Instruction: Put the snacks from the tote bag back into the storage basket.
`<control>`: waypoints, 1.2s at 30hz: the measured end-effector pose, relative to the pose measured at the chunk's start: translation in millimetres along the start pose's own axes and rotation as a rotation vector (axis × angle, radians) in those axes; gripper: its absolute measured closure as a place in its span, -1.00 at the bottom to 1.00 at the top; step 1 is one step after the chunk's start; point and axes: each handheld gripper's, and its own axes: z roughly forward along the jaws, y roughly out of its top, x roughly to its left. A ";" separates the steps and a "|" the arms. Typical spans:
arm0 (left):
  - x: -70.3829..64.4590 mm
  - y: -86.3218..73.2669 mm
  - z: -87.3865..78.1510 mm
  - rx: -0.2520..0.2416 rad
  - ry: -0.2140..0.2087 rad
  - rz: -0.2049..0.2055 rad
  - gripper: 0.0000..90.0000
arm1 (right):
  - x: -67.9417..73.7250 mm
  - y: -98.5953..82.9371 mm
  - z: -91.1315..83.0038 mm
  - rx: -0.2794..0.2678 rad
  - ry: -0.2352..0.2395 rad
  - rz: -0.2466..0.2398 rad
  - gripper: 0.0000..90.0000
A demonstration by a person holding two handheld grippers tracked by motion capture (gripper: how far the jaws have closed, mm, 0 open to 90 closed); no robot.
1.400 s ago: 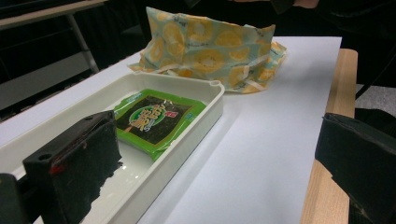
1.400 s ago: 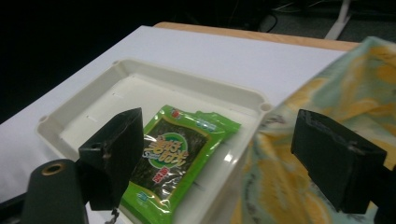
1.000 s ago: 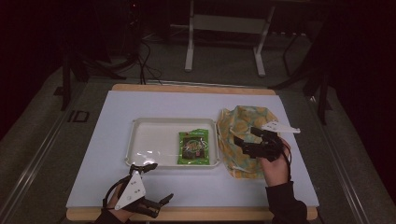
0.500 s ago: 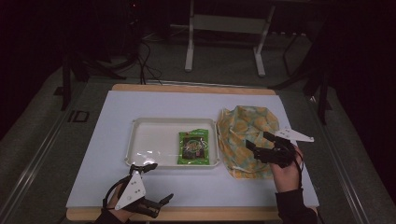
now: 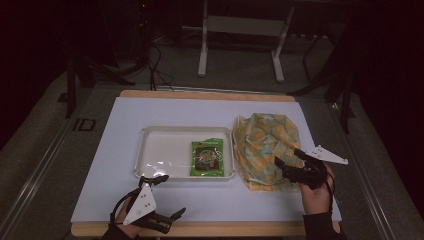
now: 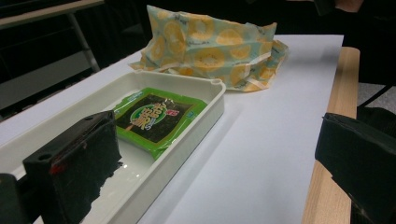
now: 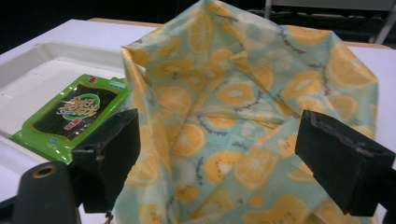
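White sheeting covers the table, with a bare wood strip along its near and far edges. On it, right of centre, lies a crumpled bag in pale blue-green printed with yellow citrus slices, its folds standing up in a loose heap. Just left of the bag sits a shallow white tray, and at the tray's right end a flat green packet with a dark panel lies face up.

The right gripper is held low at the bag's near right edge, pointing left and away over the cloth, the hand behind it coming up from the near right. Its jaws stand wide apart with nothing between them. The left gripper hangs at the near left, over the table's near edge, angled right; the hand sits under its grey plate. Its jaws are also spread wide and empty.

The right gripper view looks straight into the bag, showing seams and kiwi-like slices among the citrus that the high view blurs, with the packet and tray at its left. The left gripper view runs low along the tray, showing its raised rim and glossy floor, the printed lettering on the packet, and the bag beyond.
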 end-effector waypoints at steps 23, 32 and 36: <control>-0.7 0.8 0.1 -0.005 0.000 0.003 -0.99 | -13.8 -22.2 -15.7 0.012 -0.084 -0.035 -0.70; -0.8 0.8 -1.0 -0.010 -0.005 -0.001 -0.99 | -13.0 -21.5 -13.8 0.002 -0.095 -0.049 -0.70; -0.7 1.3 -0.9 -0.012 -0.006 -0.002 -0.99 | -11.8 -22.0 -13.2 0.001 -0.091 -0.066 -0.70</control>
